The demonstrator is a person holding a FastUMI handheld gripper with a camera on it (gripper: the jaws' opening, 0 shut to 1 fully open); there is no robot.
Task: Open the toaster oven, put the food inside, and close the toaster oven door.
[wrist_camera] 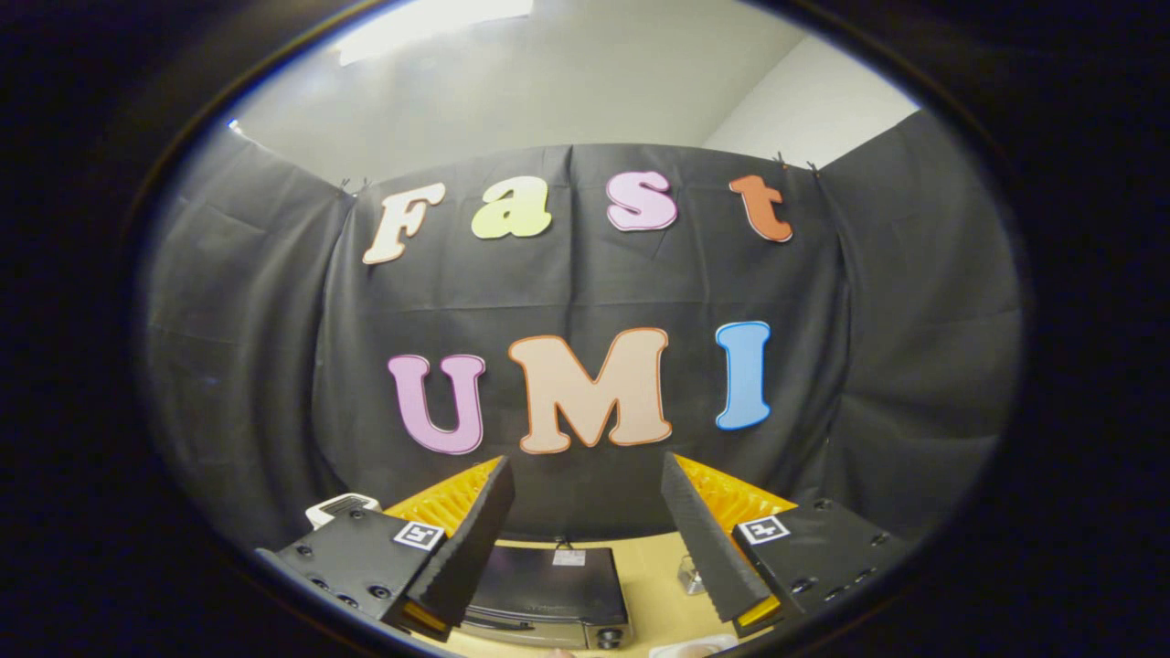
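Tool point(585, 539) first: its two ribbed fingers point(475, 539) stand wide apart with nothing between them, held high above the counter point(654, 585) and aimed at the cloth wall rather than down at the work. Below and between the fingers sits the toaster oven point(548, 594), seen from above, its dark top and a knob at the front corner showing; the door seems shut, though its face is hardly visible. Just beside it, under the right finger, stands a small clear object point(690, 576), too small to name. A pale rim point(695, 647) at the counter's near edge may be a plate with the food. By my reading nothing is done yet: opening, loading and closing all remain.
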